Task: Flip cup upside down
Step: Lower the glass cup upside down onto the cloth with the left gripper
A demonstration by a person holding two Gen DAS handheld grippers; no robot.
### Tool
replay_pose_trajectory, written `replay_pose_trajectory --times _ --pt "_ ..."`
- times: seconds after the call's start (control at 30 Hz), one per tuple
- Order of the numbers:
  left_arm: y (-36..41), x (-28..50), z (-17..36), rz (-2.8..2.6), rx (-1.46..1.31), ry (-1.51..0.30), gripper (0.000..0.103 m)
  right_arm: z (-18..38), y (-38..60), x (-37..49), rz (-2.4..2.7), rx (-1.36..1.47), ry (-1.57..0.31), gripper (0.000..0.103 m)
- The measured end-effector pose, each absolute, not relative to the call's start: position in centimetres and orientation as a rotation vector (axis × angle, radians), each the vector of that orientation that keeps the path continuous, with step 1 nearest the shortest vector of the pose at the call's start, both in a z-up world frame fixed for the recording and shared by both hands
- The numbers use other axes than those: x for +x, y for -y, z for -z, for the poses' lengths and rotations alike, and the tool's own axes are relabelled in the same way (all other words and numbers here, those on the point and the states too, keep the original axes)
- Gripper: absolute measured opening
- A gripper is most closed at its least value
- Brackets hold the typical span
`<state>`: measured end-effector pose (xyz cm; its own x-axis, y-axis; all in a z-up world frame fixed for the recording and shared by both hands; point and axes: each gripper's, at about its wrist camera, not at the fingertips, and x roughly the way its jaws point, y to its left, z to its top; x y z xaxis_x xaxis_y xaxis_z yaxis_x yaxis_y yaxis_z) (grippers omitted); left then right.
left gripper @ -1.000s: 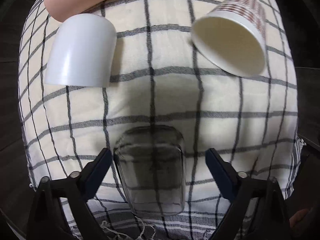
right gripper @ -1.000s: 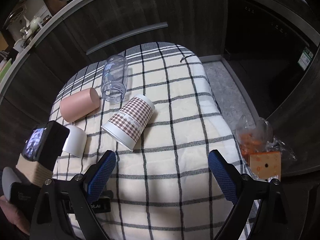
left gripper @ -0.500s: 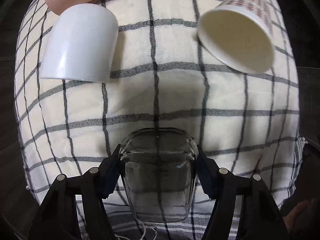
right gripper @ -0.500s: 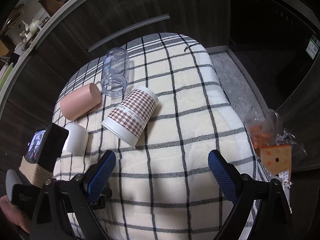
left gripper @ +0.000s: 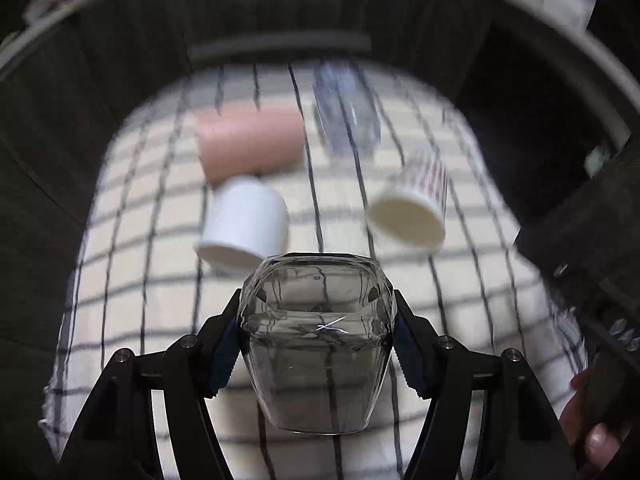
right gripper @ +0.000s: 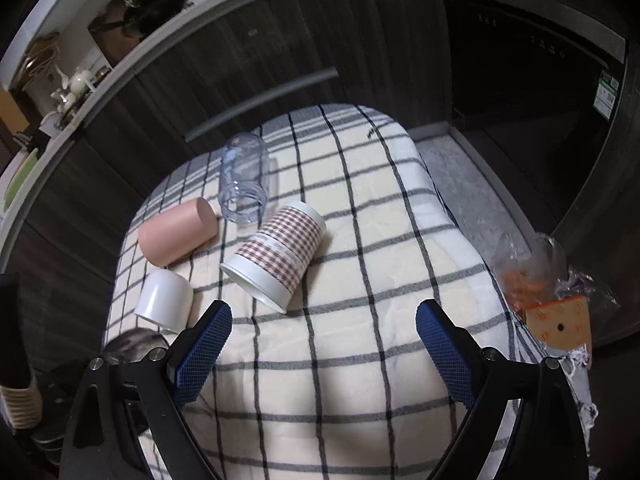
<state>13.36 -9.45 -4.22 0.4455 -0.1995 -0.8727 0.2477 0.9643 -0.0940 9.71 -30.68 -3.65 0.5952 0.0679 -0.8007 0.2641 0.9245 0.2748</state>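
Left gripper pinching glass cup at lower centre of frame, right gripper spread and idle; advise rotating slowly, grip firm, rim landing flat on checked cloth.

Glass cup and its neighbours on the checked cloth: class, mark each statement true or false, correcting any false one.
1. The left claw is shut on the glass cup. True.
2. The right claw holds the white cup. False: it is open and holds nothing.
3. The pink cup lies on its side. True.
4. The checked-pattern cup stands upright. False: it lies on its side.
5. The clear bottle lies on the cloth. True.
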Motion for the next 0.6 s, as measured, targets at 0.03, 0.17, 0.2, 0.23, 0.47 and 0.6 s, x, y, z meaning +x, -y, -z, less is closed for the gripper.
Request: replay_pose_trajectory --times 0.03,0.17,0.2,0.23,0.47,0.6 --pt "8.9 12.9 4.1 0.268 0.040 -1.001 0.066 3.7 30.2 9.5 0.118 0.376 -0.912 0.093" --pt "7.7 11.5 4.3 0.203 0.027 -0.794 0.066 4.2 29.3 9.0 0.123 0.344 -0.872 0.093" --pt "7.5 11.0 4.4 0.196 0.024 -0.774 0.066 4.4 29.1 9.1 0.128 0.333 -0.871 0.093" --pt "7.2 10.8 4.9 0.187 0.018 -0.743 0.066 4.6 28.9 9.1 0.130 0.326 -0.874 0.093" --pt "6.5 10.0 6.2 0.203 0.020 -0.604 0.066 5.7 28.0 9.4 0.131 0.279 -0.882 0.093" --pt "7.2 10.0 7.7 0.181 0.052 -0.594 0.066 5.9 28.0 9.5 0.133 0.280 -0.882 0.093"
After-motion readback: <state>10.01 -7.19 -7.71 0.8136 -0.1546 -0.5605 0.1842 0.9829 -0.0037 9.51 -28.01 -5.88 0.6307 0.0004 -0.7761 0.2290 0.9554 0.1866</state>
